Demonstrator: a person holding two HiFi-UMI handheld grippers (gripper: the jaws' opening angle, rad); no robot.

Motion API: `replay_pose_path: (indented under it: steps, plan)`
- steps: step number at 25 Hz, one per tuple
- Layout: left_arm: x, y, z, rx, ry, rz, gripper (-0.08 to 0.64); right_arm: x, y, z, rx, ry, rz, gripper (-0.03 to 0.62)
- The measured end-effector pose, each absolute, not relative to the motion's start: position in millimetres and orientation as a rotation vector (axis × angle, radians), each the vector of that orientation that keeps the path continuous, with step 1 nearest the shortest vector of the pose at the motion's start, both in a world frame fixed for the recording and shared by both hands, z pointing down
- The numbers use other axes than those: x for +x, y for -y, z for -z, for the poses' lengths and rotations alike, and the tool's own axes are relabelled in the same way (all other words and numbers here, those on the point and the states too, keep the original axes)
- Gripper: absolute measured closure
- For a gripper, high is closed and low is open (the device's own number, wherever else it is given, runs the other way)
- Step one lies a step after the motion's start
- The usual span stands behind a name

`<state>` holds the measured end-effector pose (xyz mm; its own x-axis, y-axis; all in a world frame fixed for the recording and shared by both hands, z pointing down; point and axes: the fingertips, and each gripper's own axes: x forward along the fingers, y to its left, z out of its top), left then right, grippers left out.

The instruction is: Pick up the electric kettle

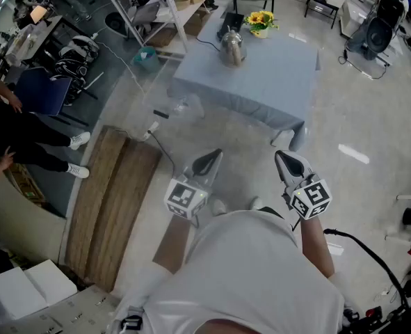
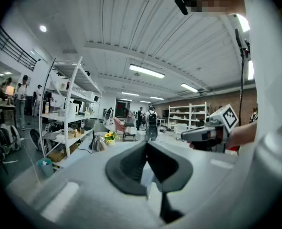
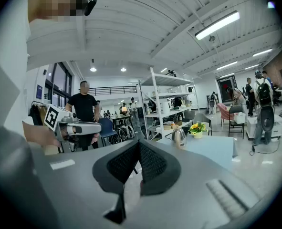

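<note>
L gripper (image 1: 209, 161) & R gripper (image 1: 287, 163), 2 total, both closed, empty; 1 kettle (image 1: 231, 48) on 1 table (image 1: 271, 75).

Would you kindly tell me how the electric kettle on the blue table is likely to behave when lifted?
The kettle looks like polished metal, so probably rigid but slippery. A dark cord runs from near it, which might tug on lifting. Its fill is not visible, so weight is uncertain.

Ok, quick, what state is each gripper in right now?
Left gripper: jaws closed, holding nothing.
Right gripper: jaws closed, holding nothing; the kettle stands well ahead on the table.
</note>
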<state>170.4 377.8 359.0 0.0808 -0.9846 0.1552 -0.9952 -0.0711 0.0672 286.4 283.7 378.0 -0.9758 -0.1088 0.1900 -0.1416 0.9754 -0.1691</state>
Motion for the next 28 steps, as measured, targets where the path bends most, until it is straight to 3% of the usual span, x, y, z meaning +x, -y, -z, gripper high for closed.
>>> replay_pose_path:
  steps: [28]
  plan:
    - [195.6, -375.7, -364.9, 2.114, 2.082, -0.117, 0.558, 308.2, -282.9, -371.4, 0.069, 2.969, -0.249, 0.588]
